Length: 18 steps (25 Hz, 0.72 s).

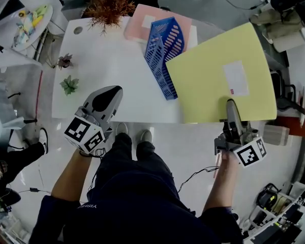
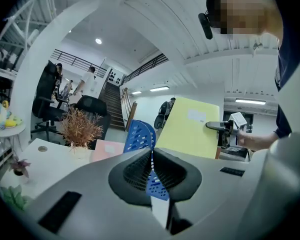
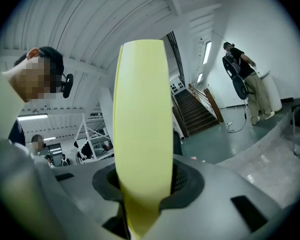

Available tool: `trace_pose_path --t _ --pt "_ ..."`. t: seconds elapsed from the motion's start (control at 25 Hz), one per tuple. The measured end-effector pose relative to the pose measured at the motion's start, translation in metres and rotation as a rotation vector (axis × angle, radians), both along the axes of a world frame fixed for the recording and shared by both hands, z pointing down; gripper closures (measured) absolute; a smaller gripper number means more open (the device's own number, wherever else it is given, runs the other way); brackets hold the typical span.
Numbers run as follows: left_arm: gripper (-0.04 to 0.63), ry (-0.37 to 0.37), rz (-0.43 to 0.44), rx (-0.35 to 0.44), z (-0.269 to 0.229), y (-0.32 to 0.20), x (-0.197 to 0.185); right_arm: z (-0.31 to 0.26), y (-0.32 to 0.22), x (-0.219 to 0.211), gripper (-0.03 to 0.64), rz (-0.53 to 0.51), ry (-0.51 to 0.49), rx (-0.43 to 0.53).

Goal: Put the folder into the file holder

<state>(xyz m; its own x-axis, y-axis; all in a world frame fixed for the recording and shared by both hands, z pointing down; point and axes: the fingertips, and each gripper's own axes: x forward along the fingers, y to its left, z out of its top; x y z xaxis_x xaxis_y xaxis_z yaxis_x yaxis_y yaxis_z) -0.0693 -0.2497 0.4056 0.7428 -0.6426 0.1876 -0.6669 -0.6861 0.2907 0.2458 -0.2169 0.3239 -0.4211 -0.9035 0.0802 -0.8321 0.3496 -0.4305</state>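
The yellow folder (image 1: pixel 221 75) with a white label is held up over the table's right front corner, tilted. My right gripper (image 1: pixel 231 104) is shut on its near edge. In the right gripper view the yellow folder (image 3: pixel 142 109) rises edge-on from between the pads of my right gripper (image 3: pixel 142 179). The blue mesh file holder (image 1: pixel 165 52) lies on the white table (image 1: pixel 101 60), just left of the folder. My left gripper (image 1: pixel 111 91) hovers at the table's front edge, shut and empty. In the left gripper view, my left gripper (image 2: pixel 151 156) points at the file holder (image 2: pixel 140 133).
A pink folder (image 1: pixel 142 22) lies under the file holder at the back. A dried reddish plant (image 1: pixel 109 4) stands at the back edge, and two small plants (image 1: pixel 69 84) sit near the left edge. A round side table (image 1: pixel 28 19) stands to the far left.
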Motion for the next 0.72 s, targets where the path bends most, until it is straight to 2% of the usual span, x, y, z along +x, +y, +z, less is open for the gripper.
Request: trace_pose_path --t 0.16,0.4,0.72 --pt "0.560 -0.003 0.013 -0.009 0.009 -0.005 -0.004 -0.004 -0.006 -0.014 0.479 -0.010 0.075 0.019" --pt "0.560 0.001 0.018 -0.025 0.017 -0.009 -0.010 -0.004 -0.015 -0.028 0.479 -0.016 0.124 0.025" --pt "0.560 -0.006 0.007 -0.052 0.029 -0.007 -0.019 -0.012 -0.025 -0.051 0.479 -0.036 0.272 0.082"
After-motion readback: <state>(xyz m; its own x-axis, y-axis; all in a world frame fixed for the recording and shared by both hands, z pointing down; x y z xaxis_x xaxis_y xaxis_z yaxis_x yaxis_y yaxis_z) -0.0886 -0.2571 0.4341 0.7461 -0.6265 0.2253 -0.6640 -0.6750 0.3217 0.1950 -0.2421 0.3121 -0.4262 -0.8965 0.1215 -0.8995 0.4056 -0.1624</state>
